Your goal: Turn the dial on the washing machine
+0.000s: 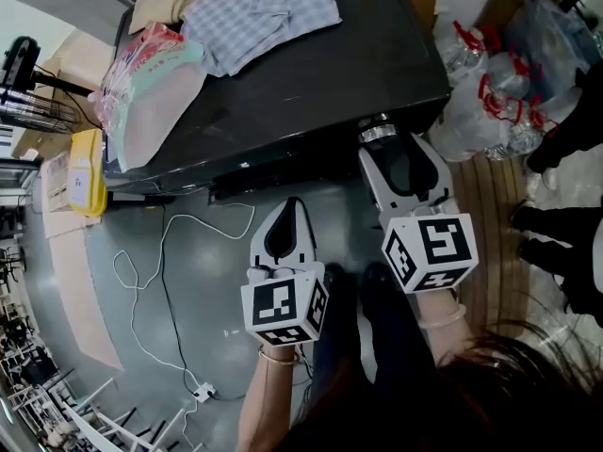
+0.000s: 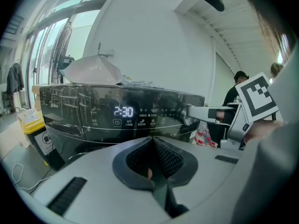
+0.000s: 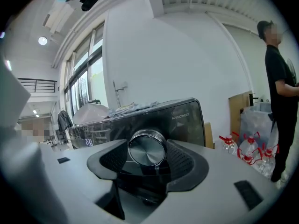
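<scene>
dial (image 3: 146, 149) at the right end of the washing machine (image 1: 311, 73) front panel, chrome face pointing straight out toward the person, spin axis roughly level and square to the panel. gripped between the fingers of the right gripper (image 1: 388, 153), one pad each side. best done by rolling the wrist about that axis with even squeeze and no outward pull, else likely slip. left gripper (image 2: 152, 141) apart from the panel, fingers pressed together on nothing.
</scene>
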